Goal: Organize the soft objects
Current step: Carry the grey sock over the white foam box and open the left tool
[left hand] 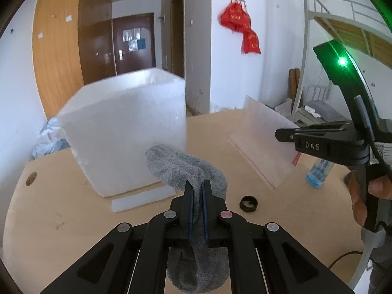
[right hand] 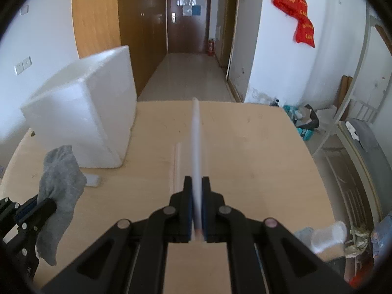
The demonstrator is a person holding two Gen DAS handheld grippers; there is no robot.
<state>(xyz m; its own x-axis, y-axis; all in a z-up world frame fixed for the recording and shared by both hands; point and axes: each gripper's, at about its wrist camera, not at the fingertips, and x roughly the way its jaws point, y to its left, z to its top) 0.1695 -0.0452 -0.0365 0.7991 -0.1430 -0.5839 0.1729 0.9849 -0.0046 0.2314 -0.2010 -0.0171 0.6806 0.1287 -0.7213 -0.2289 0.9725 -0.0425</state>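
A: Both raised over the desk (right hand: 245, 147), tilted down?
B: Yes. Left tongs (left hand: 196, 191) clamp the grey sock (left hand: 186, 171) near the foam box (left hand: 122, 127); right tongs (right hand: 196, 188) pinch a blurred thin sheet (right hand: 197, 147), edge-on

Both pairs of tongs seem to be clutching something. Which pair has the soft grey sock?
The left tongs pinch the grey sock, which droops limp on both sides. The right tongs grip a thin, stiff translucent sheet held on edge instead.

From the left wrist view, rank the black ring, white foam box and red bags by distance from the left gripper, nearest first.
1. Black ring, on the table just right of the left gripper.
2. White foam box, ahead and left on the table.
3. Red bags, hanging on the far wall.
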